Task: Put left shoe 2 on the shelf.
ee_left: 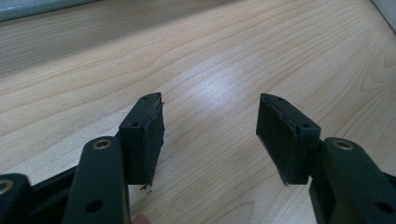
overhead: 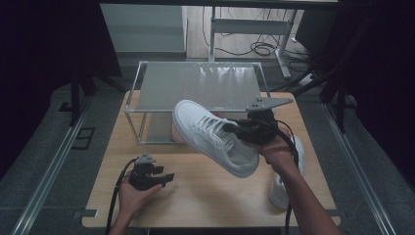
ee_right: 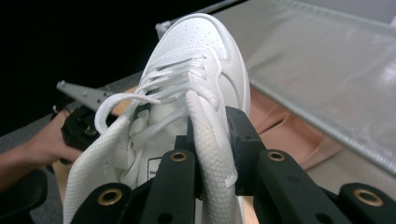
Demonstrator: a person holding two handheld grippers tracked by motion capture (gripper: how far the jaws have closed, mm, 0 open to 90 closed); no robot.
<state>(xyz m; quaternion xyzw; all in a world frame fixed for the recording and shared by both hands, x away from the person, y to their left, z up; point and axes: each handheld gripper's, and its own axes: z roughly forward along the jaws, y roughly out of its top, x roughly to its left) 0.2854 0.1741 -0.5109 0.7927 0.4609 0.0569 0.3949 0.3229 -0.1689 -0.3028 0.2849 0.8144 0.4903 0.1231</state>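
Note:
A white lace-up sneaker (overhead: 213, 137) hangs in the air above the wooden table (overhead: 205, 196), toe pointing to the far left. My right gripper (overhead: 236, 130) is shut on the padded side wall of its opening; in the right gripper view the jaws (ee_right: 212, 135) pinch that white wall of the sneaker (ee_right: 196, 60). A second white sneaker (overhead: 284, 188) lies on the table at the right, partly hidden under the forearm. My left gripper (overhead: 166, 178) rests low at the front left, open with nothing between its fingers (ee_left: 144, 135) and only bare table (ee_left: 210, 70) beyond.
A metal-framed rack with a grey shelf (overhead: 195, 85) stands at the back of the table, close behind the raised sneaker. Something pink (ee_right: 280, 126) lies under that shelf (ee_right: 327, 70). A desk frame and cables (overhead: 259, 46) stand on the floor beyond.

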